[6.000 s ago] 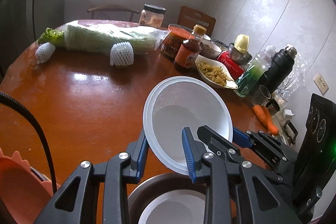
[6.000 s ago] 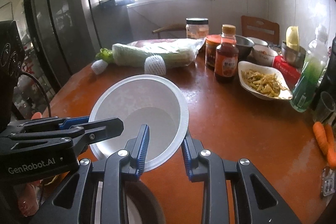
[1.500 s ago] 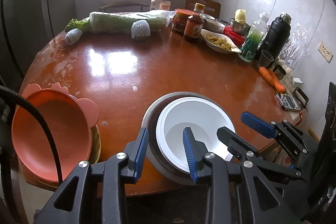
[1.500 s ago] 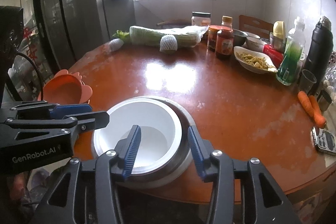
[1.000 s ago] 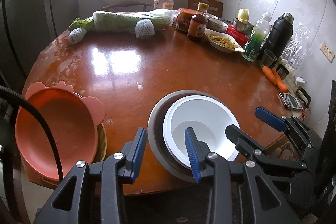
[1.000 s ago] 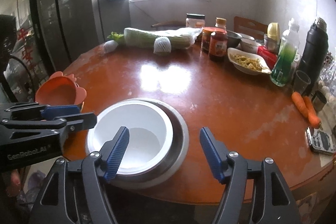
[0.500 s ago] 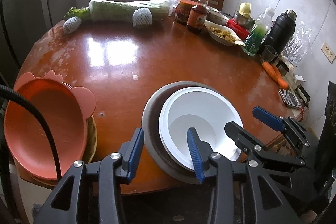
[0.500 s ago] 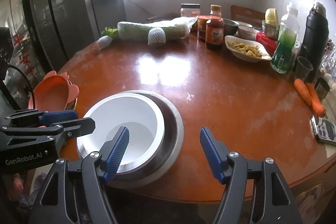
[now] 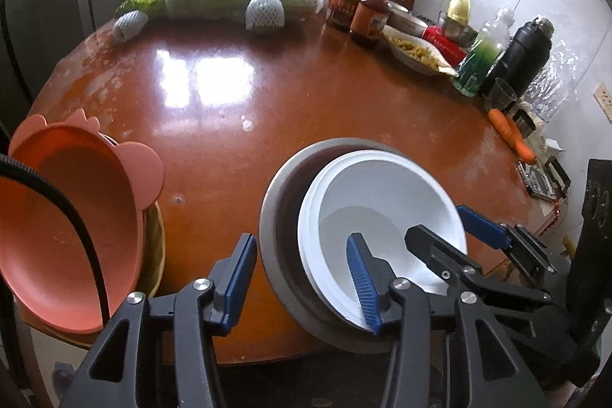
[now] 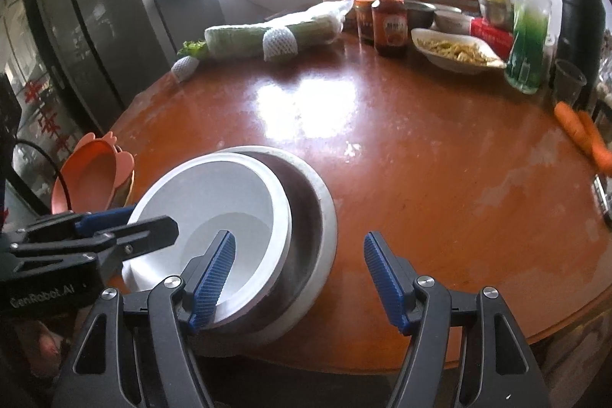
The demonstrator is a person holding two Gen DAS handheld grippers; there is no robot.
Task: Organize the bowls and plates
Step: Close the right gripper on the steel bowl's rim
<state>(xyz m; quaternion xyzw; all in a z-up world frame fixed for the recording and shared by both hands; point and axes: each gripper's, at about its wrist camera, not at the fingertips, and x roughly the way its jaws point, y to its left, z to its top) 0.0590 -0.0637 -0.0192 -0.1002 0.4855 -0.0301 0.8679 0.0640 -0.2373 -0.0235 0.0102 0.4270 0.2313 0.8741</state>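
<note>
A: What takes up most of the view?

B: The round brown surface [image 9: 306, 94], glossy with window glare. At its near edge sits a grey bowl [image 9: 275, 217], and nested in it, pushed toward one side, a white bowl [image 9: 382, 194].

A: Any other dishes?

B: An orange plate with little ears [image 9: 69, 217] lies on a yellowish dish at the left edge of the surface, well apart from the grey bowl. Along the far side there is a wrapped cabbage [image 9: 229, 0], a black flask [image 9: 524, 52], a green bottle [image 9: 482, 60], a sauce bottle [image 9: 373, 16], a white dish of food [image 9: 417, 50] and carrots [image 9: 512, 134].

A: And the left hand-held gripper [image 9: 298, 278]?

B: Its jaws have just been opening and stand apart. They straddle the near rims of both bowls, one blue pad inside the white bowl and one outside the grey bowl, and neither pad presses on them.

A: The right hand-held gripper [image 10: 298, 274]?

B: Wide apart. One pad hangs over the white bowl, the other over bare surface beyond the grey rim, gripping nothing.
</note>
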